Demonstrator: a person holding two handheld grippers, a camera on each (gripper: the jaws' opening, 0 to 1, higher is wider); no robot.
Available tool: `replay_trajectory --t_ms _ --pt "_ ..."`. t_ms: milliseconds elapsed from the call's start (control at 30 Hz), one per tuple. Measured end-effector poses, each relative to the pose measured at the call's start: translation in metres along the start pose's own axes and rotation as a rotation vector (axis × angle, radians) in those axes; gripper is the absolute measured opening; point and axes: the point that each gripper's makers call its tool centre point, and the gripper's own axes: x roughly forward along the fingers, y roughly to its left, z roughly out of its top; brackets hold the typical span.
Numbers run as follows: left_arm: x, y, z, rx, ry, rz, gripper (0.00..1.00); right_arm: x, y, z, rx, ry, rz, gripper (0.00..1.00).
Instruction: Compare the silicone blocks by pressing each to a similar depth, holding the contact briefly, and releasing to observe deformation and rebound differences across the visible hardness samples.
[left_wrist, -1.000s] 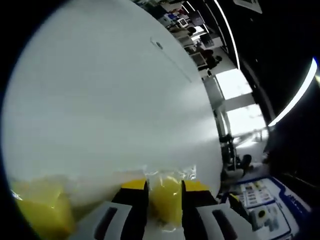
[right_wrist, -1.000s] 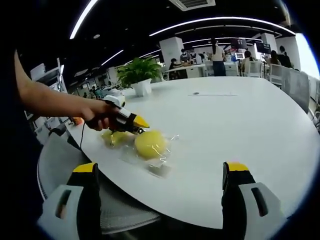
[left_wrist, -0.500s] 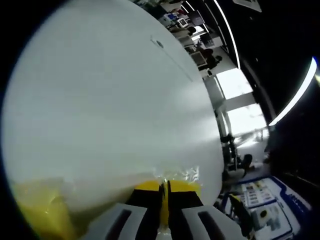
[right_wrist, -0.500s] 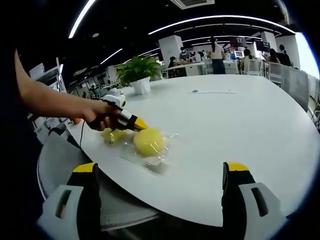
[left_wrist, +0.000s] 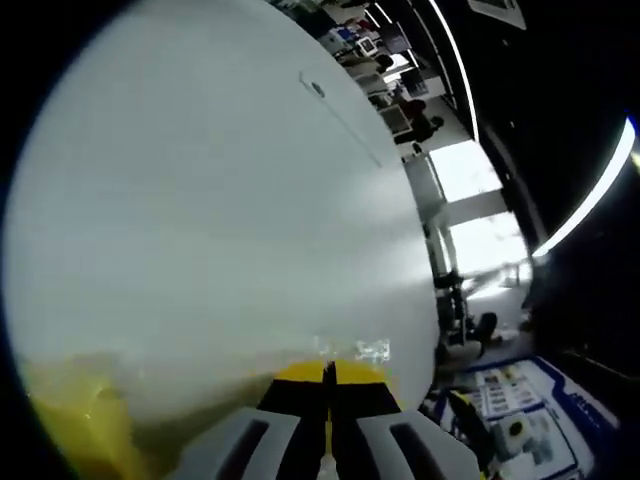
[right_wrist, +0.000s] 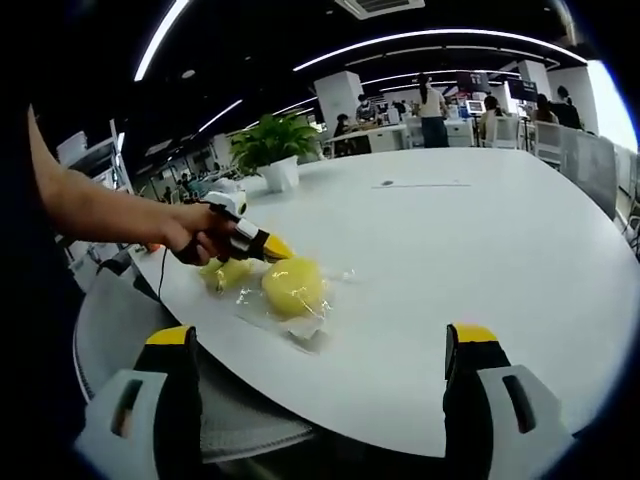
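Left gripper (left_wrist: 328, 385): jaws nearly together, only a sliver of something yellow or film between them, can't tell which; right gripper (right_wrist: 318, 345): jaws spread wide, nothing held, hanging off the near edge of the white table (right_wrist: 480, 260). Two bagged yellow silicone blocks lie near that edge, round block (right_wrist: 293, 287) and smaller block (right_wrist: 226, 272) beside it, left tips at the round one's bag. Risk: a pinch on loose plastic (right_wrist: 300, 325) would drag or tear the bag and give no true depth or rebound reading.
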Motion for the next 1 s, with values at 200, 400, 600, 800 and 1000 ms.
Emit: replay_trajectory --t_ms 200,400,600,800,1000 --pt "-0.007 -0.02 0.012 0.093 -0.041 -0.014 0.0 0.002 0.001 0.0 0.004 0.002 0.005 0.96" --pt "-0.017 -0.033 0.018 0.185 -0.06 -0.027 0.0 0.004 0.004 0.003 0.0 -0.004 0.013 0.96" --pt "-0.031 -0.059 0.034 0.401 -0.113 -0.027 0.0 0.004 0.006 0.004 -0.005 -0.001 0.016 0.96" --pt "-0.038 -0.06 0.045 0.394 -0.148 -0.02 0.0 0.008 0.006 0.01 -0.001 -0.014 0.022 0.96" --pt "-0.045 -0.069 0.046 0.47 -0.15 -0.023 0.0 0.01 0.008 0.016 -0.004 -0.025 0.03 0.96"
